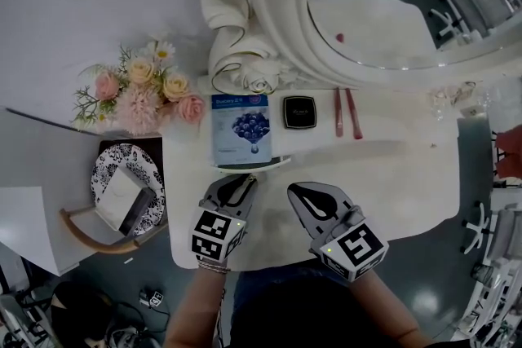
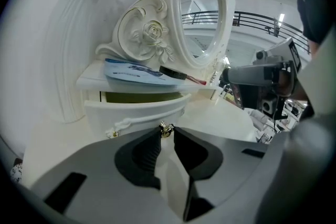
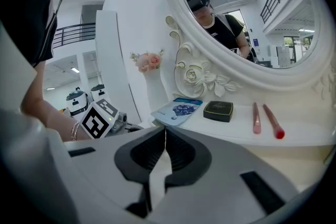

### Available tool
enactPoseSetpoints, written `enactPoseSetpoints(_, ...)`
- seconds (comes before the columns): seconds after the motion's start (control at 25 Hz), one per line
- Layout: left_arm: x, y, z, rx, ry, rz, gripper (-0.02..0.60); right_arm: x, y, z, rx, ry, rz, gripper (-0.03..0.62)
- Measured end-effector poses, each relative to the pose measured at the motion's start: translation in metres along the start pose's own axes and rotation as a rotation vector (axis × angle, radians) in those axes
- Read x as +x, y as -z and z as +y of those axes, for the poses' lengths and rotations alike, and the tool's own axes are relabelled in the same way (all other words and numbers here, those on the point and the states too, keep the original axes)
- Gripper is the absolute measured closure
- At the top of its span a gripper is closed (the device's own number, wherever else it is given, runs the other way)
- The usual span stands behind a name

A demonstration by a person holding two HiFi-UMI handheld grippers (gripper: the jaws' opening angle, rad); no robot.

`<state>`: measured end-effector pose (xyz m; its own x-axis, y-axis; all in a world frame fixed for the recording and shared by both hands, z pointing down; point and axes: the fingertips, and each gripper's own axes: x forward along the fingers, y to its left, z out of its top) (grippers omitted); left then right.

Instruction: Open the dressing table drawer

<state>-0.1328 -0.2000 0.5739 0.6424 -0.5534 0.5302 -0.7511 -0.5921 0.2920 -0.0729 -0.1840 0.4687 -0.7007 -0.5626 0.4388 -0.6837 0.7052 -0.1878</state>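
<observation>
Left gripper (image 2: 166, 131) tilts down, gripping drawer handle (image 2: 131, 123).

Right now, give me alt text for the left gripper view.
The left gripper pinches the gold knob on the white drawer, which stands partly open, showing an olive interior. A blue packet lies on the shelf above, before an ornate mirror.

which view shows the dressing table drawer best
The left gripper view: the drawer faces the camera, standing partly out, with its gold knob pinched between the jaw tips of the left hand-held gripper. The head view shows only a thin curved sliver of it from above. The right gripper view does not show it.
</observation>
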Motion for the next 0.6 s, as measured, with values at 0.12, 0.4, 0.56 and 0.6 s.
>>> enactPoseSetpoints(0.12, -0.002, 0.004, -0.004, -0.001, 0.004, 0.005, 0.492, 0.0, 0.003, 0.002, 0.0, -0.002, 0.004, 0.576)
enactPoseSetpoints(0.4, -0.009, 0.012, -0.012, -0.015, 0.013, 0.017, 0.492, -0.001, 0.005, 0.007, -0.01, -0.02, 0.014, 0.576)
enactPoseSetpoints(0.56, -0.012, 0.017, -0.016, -0.028, 0.013, 0.023, 0.492, -0.002, 0.007, 0.007, -0.003, -0.024, 0.017, 0.576)
enactPoseSetpoints(0.6, -0.012, 0.017, -0.017, -0.029, 0.013, 0.023, 0.492, -0.002, 0.007, 0.006, -0.001, -0.024, 0.019, 0.576)
